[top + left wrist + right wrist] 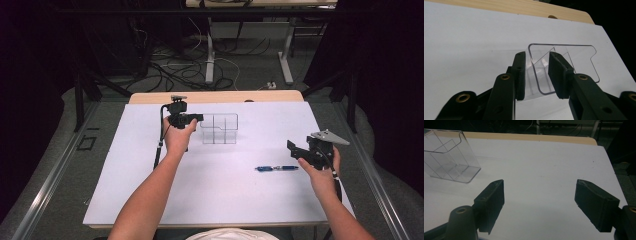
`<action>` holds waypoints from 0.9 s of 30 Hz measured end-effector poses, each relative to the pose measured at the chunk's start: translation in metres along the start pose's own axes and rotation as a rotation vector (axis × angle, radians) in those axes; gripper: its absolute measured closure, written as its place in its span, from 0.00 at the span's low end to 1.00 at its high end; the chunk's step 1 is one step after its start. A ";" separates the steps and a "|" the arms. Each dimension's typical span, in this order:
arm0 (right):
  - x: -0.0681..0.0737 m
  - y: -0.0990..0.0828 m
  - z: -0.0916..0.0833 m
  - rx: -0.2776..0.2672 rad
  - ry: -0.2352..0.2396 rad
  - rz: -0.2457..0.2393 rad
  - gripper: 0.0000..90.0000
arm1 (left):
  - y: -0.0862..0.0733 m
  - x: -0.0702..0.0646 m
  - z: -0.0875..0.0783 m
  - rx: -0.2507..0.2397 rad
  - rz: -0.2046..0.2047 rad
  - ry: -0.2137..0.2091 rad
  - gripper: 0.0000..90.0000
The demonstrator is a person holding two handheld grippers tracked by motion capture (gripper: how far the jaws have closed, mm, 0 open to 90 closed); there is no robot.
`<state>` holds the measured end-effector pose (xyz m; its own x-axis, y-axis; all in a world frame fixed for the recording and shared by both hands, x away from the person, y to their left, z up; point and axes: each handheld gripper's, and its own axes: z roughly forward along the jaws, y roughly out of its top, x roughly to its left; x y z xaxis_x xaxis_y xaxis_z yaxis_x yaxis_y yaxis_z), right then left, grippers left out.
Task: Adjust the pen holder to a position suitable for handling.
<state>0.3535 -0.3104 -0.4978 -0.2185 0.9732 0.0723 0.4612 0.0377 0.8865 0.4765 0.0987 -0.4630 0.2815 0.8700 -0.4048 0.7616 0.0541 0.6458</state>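
A clear plastic holder (220, 129) with inner dividers stands on the white sheet, a little beyond the middle. My left gripper (200, 118) is at its left end. In the left gripper view, the jaws of the left gripper (537, 72) straddle the near side wall of the holder (574, 57), and a gap shows on both sides of the wall, so the pads do not press on it. My right gripper (295, 150) hovers over the right side of the sheet. Its jaws (539, 200) stand wide open with nothing between them, the holder (449, 162) farther off at the left.
A blue pen (276, 168) lies on the white sheet (240, 200) just left of my right hand. The wooden table edge (215, 96) runs behind the holder. Cables and table legs lie on the floor beyond.
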 end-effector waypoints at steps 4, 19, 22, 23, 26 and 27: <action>-0.001 -0.001 0.001 0.001 0.010 0.001 0.26 | 0.000 0.001 0.007 0.017 -0.029 0.008 0.79; -0.001 -0.002 0.001 0.012 0.019 0.007 0.26 | -0.002 0.005 0.022 0.074 -0.062 0.017 0.82; -0.001 -0.002 0.001 0.015 0.020 0.006 0.27 | -0.002 0.004 0.022 0.071 -0.068 0.010 0.85; -0.002 -0.002 0.002 0.011 0.026 0.002 0.27 | -0.002 0.004 0.022 0.071 -0.073 0.011 0.87; -0.001 -0.002 0.002 0.010 0.027 0.007 0.27 | -0.002 0.003 0.022 0.073 -0.083 0.021 0.88; -0.001 -0.002 0.001 0.016 0.023 0.006 0.27 | -0.002 0.003 0.021 0.073 -0.092 0.013 0.88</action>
<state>0.3540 -0.3116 -0.5001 -0.2351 0.9679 0.0887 0.4764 0.0352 0.8785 0.4885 0.0903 -0.4790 0.2006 0.8694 -0.4516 0.8246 0.0990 0.5570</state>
